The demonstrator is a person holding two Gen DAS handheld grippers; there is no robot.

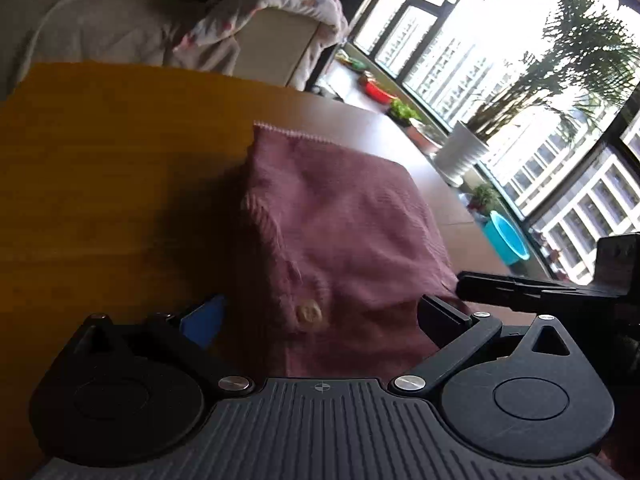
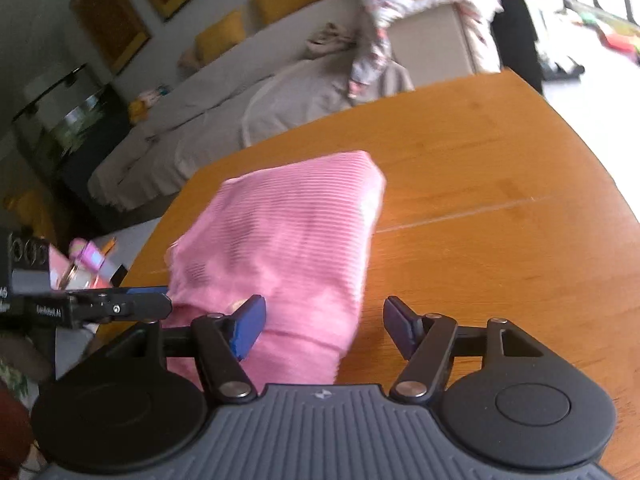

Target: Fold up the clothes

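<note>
A pink ribbed knit garment (image 1: 344,220) lies folded into a compact block on the wooden table (image 1: 100,168); a pale button (image 1: 309,313) shows on its near edge. My left gripper (image 1: 320,320) is open, its fingers (image 1: 202,322) spread on either side of the garment's near end. In the right wrist view the garment (image 2: 288,232) looks brighter pink. My right gripper (image 2: 324,324) is open, its left finger (image 2: 248,326) over the cloth's near edge and the right one over bare table (image 2: 500,240). Each gripper shows at the side of the other's view, left (image 2: 120,306) and right (image 1: 520,290).
A sofa (image 2: 224,120) with a floral blanket (image 1: 272,12) stands beyond the table's far edge. Windows, potted plants (image 1: 464,152) and a blue basin (image 1: 506,242) are to the right. Small pink items (image 2: 90,258) lie off the table's left edge.
</note>
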